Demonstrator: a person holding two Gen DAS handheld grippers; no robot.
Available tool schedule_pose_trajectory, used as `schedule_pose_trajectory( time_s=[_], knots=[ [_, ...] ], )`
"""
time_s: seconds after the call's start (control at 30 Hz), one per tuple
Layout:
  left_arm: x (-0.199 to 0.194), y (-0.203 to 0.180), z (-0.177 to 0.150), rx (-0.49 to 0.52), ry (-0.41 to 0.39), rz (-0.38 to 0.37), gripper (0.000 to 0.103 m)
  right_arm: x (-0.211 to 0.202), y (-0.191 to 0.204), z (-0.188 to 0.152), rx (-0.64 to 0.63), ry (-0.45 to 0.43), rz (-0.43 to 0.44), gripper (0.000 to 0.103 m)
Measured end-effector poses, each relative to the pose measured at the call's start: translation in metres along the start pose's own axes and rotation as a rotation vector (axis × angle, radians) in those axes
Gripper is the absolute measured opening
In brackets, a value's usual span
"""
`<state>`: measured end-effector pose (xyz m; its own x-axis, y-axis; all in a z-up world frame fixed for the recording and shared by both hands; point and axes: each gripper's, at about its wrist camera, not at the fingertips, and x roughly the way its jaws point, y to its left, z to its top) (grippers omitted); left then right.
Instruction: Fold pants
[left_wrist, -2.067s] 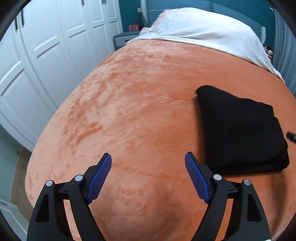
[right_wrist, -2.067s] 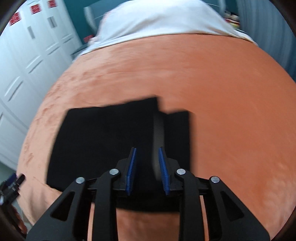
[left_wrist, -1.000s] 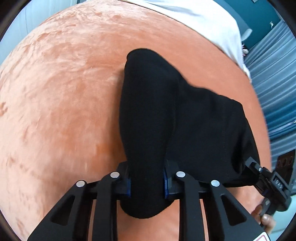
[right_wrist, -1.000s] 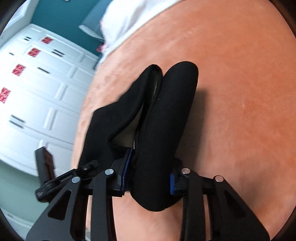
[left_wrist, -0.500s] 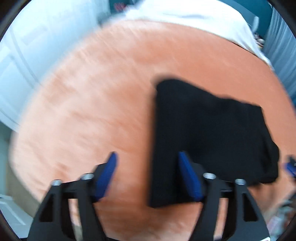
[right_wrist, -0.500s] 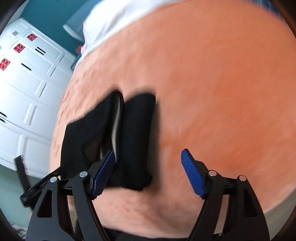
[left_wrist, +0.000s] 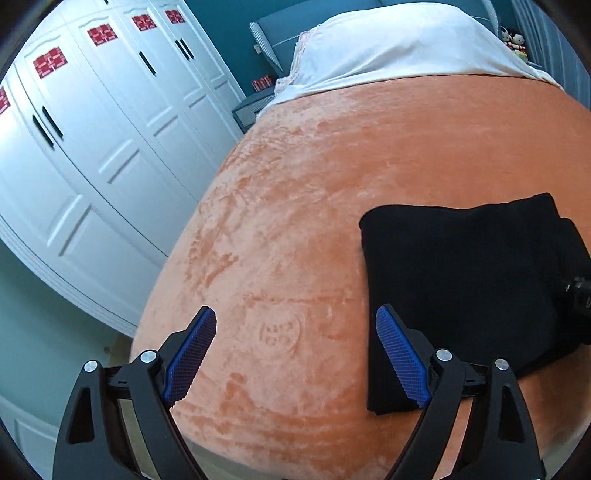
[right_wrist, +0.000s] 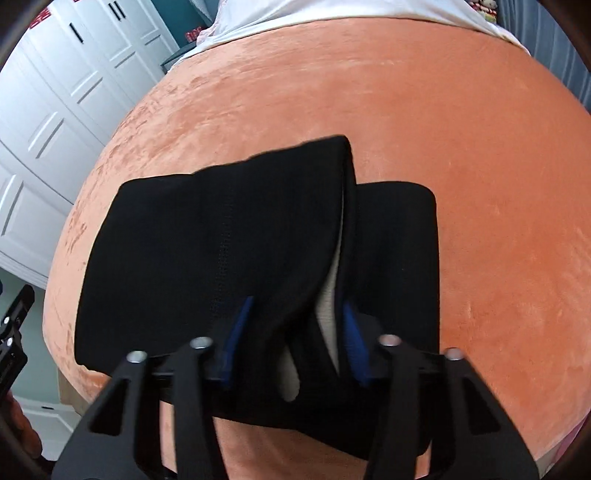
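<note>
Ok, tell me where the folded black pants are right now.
The folded black fabric pants lie on the orange plush blanket near the bed's foot edge. In the right wrist view, the right gripper has its jaws around a raised fold; the open left gripper sits beside them.

Matt black knit pants (right_wrist: 221, 240) — plush orange blanket (left_wrist: 332, 166)

Orange plush bed (left_wrist: 332, 166) bears folded black pants (left_wrist: 461, 266) and white bedding (left_wrist: 399, 44).
</note>
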<state>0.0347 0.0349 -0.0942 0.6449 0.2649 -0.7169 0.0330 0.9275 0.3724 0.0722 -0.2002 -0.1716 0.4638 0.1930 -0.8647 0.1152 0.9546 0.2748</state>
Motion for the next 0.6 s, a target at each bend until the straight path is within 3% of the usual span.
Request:
schedule_pose_trajectory(
  time_s=[0.03, 0.1, 0.17, 0.23, 0.3, 0.33, 0.37, 0.43, 0.5, 0.53, 0.6],
  knots=[
    [0.000, 0.000, 0.000, -0.003, 0.005, -0.002, 0.086, -0.014, -0.002, 0.004, 0.041, -0.016, 0.088, 0.020],
    [0.003, 0.000, 0.002, -0.005, -0.002, 0.004, 0.086, -0.045, -0.001, 0.012, 0.062, -0.085, 0.157, 0.016],
    [0.003, 0.000, 0.001, -0.005, -0.003, -0.004, 0.086, -0.081, 0.001, 0.016, 0.037, -0.162, 0.160, 0.016],
    [0.006, -0.003, 0.001, 0.002, 0.006, -0.022, 0.086, -0.086, -0.010, 0.009, 0.047, -0.161, 0.112, 0.017],
    [0.009, -0.010, -0.003, 0.019, 0.023, -0.033, 0.086, -0.049, -0.026, -0.005, 0.021, -0.065, 0.012, 0.029],
    [0.012, -0.016, -0.005, 0.032, 0.035, -0.043, 0.086, -0.022, -0.037, -0.014, 0.030, 0.015, -0.027, 0.030],
    [0.014, -0.020, -0.006, 0.040, 0.041, -0.046, 0.086, -0.016, -0.048, -0.021, 0.074, 0.027, -0.003, 0.033],
    [0.016, -0.027, -0.008, 0.065, 0.041, -0.048, 0.086, -0.039, -0.067, -0.030, 0.167, -0.059, 0.105, 0.034],
    [0.016, -0.034, -0.009, 0.091, 0.033, -0.037, 0.086, -0.071, -0.078, -0.040, 0.159, -0.158, 0.059, 0.070],
    [0.015, -0.037, -0.009, 0.096, 0.030, -0.036, 0.086, -0.081, -0.082, -0.048, 0.130, -0.189, 0.010, 0.075],
    [0.016, -0.044, -0.008, 0.100, 0.032, -0.050, 0.086, -0.080, -0.084, -0.063, 0.050, -0.165, -0.027, 0.075]
  ],
)
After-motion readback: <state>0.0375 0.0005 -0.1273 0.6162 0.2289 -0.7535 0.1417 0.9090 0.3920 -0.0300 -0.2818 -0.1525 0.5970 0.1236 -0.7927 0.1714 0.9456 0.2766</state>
